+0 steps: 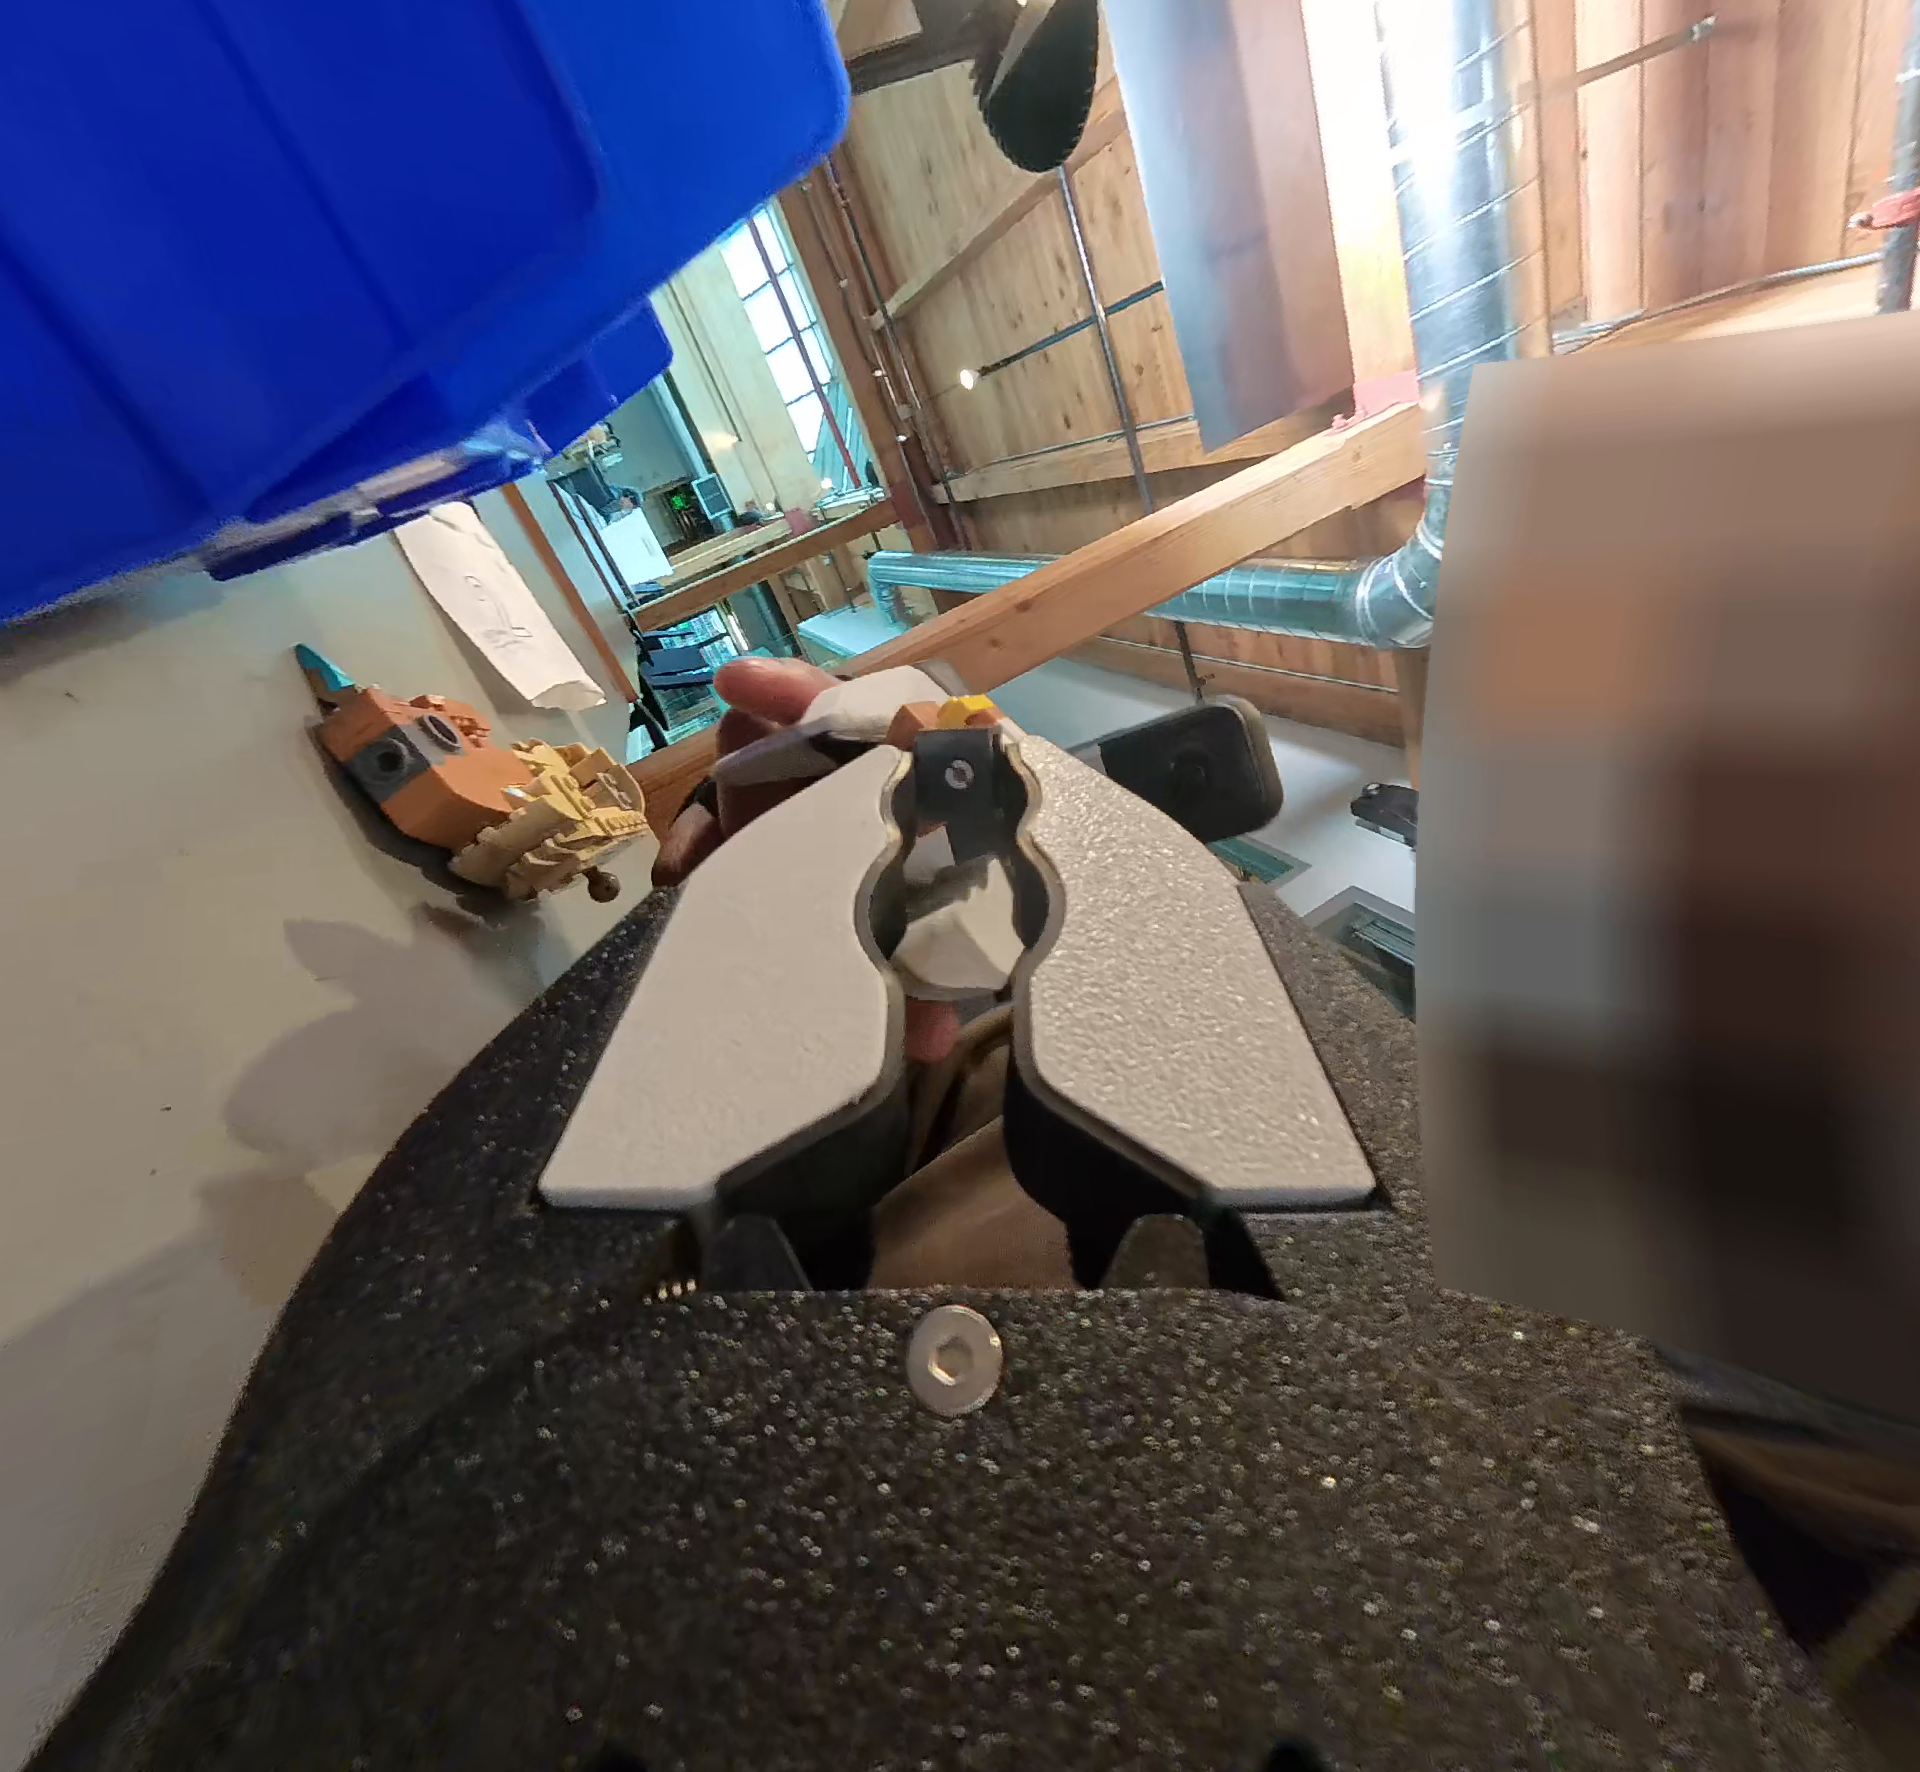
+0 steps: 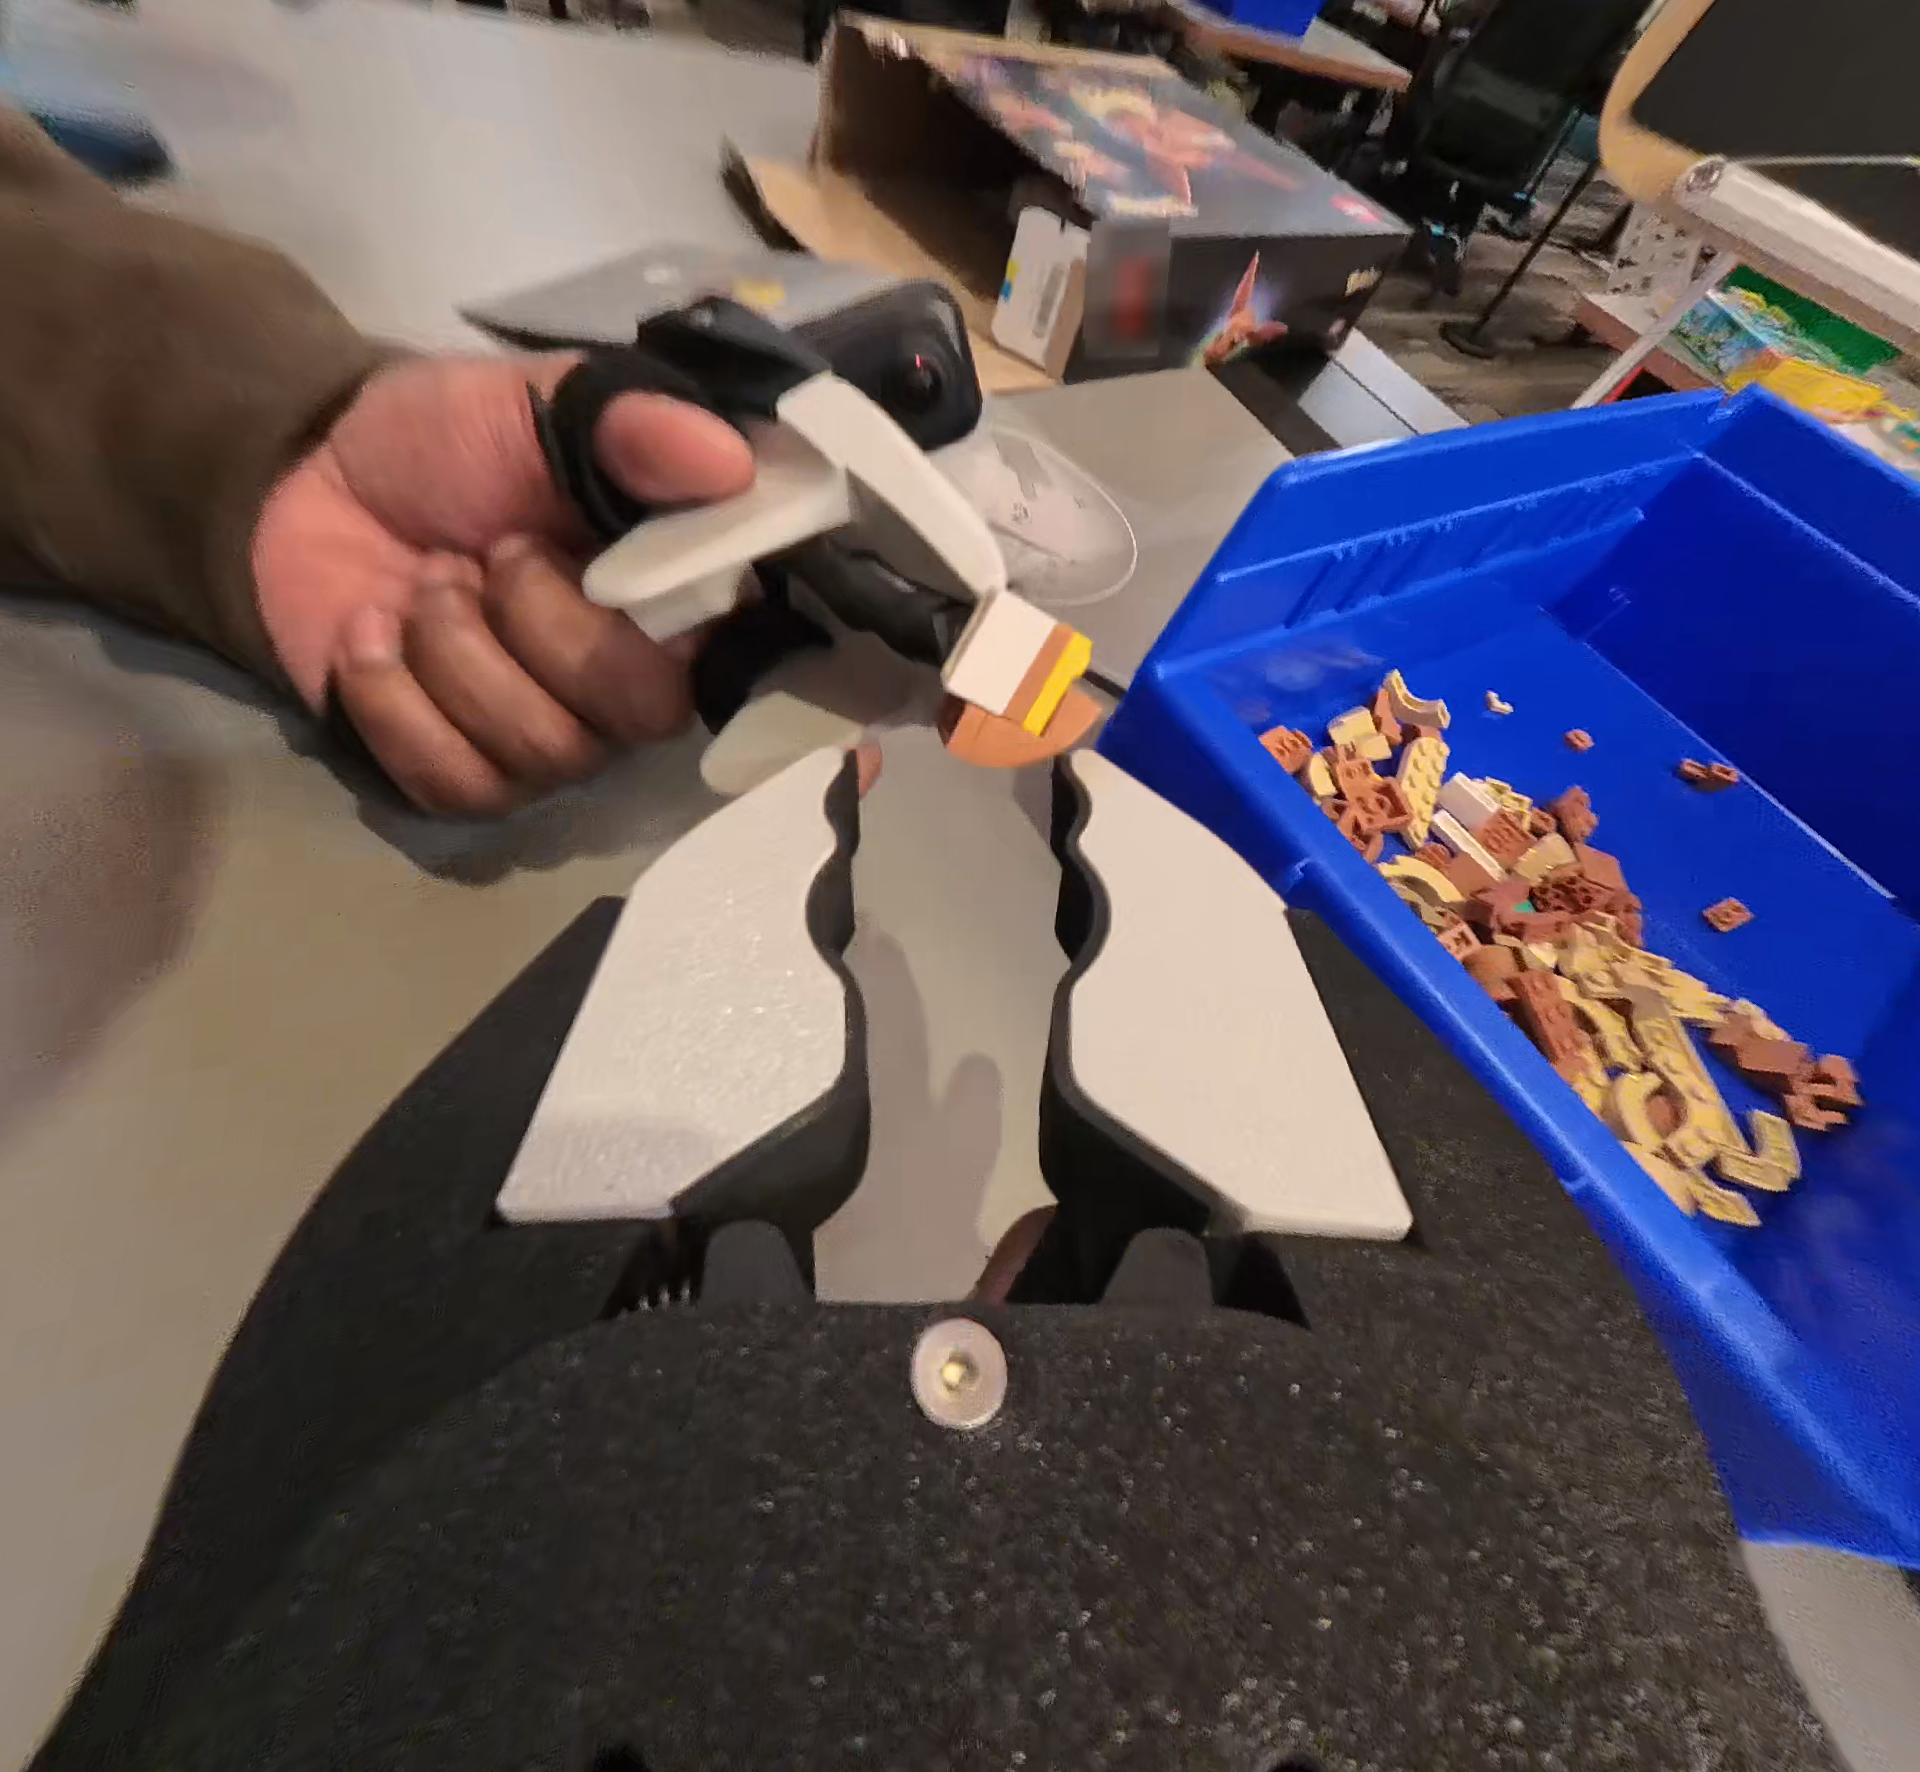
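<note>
Left claw [image 2: 1023,683] tight on small brown-and-yellow brick assembly [image 2: 1023,720]; right claw [image 2: 956,787] agape, bare, beside blue bin [image 2: 1299,579].

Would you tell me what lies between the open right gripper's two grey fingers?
Nothing: in the right wrist view the right gripper stands open, with only bare grey tabletop between its fingers; the small brown-and-yellow brick assembly sits just beyond the fingertips.

Blue bin [image 2: 1351,527] w/ tan & brown bricks [image 2: 1538,933]; small brown-yellow brick assembly [image 2: 1023,720].
</note>
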Demonstrator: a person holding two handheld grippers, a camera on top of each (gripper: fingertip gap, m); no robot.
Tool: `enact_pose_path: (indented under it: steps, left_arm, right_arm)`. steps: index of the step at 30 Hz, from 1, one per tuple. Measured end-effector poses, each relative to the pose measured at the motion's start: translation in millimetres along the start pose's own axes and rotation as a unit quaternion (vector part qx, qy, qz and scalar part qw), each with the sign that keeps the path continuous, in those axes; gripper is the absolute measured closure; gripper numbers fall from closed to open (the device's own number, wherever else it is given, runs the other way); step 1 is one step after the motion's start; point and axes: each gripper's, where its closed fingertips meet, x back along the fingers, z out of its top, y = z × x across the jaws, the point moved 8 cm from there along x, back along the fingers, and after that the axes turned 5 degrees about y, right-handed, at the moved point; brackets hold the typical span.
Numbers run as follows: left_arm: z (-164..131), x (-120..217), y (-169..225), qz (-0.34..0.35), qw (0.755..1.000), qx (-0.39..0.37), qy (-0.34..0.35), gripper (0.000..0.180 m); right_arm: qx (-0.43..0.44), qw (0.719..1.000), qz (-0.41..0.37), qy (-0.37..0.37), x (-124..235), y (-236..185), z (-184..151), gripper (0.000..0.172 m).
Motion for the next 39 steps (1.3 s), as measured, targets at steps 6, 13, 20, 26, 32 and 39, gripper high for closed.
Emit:
enact_pose_path:
  steps: [6,13,20,26,32,39]
  left_arm:
    - [-7,-3,1,-0.018,1.000,0.001,-0.023,0.165]
    - [-7,-2,1,-0.015,0.999,0.002,-0.038,0.165]
    - [-5,-1,-6,0.012,0.998,0.006,-0.053,0.165]
    - [-2,-1,-9,0.028,0.998,0.009,-0.064,0.165]
    - [3,2,-9,0.016,0.999,0.011,-0.032,0.165]
    - [8,5,-11,-0.009,0.999,0.016,0.035,0.165]
  right_arm:
    - [-0.036,0.997,-0.004,0.069,6,2,4,0.144]
    - [0.040,0.996,-0.010,0.082,8,-1,0,0.146]
    - [0.105,0.993,-0.018,0.041,5,3,-12,0.147]
    - [0.144,0.989,-0.040,-0.007,0,6,-20,0.146]
    - [0.115,0.991,-0.060,-0.018,-1,13,-20,0.146]
    - [0.027,0.998,-0.054,-0.008,1,14,-17,0.146]
